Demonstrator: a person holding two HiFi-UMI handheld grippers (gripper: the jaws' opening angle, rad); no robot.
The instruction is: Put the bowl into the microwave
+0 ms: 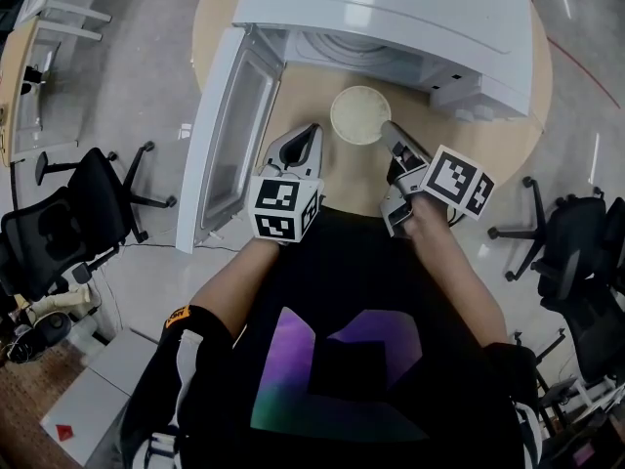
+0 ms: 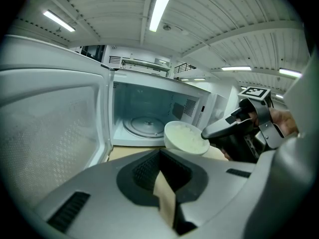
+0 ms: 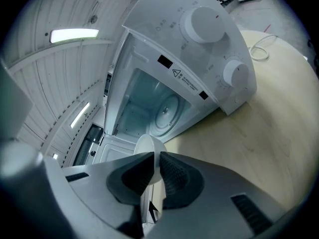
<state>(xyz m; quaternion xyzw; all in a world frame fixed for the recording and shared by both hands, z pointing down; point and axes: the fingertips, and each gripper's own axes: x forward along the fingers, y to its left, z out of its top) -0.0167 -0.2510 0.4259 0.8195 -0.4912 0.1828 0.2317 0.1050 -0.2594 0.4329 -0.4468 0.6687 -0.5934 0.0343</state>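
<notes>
Noting a round white bowl (image 1: 360, 115), pale cream inside, just before the open microwave (image 1: 410, 13); we cannot tell if it rests on the tan table (image 1: 503, 145). We see the right gripper (image 1: 389, 131) pinching its rim, wall between the pads. Left gripper (image 1: 309, 133) is just beside the bowl, jaws pressed together on nothing.

— Is any wording legible?
— None. The microwave (image 3: 199, 49) has a small warning triangle (image 3: 175, 72) on its control panel, with a line of print beside it that is too fine to read. The marks round its two dials are just as small.
— And the marker cubes?
— One (image 1: 283, 210) and the other (image 1: 457, 181) show only black-and-white square patterns, no letters. An orange patch (image 1: 177, 316) on the sleeve is blurred.
</notes>
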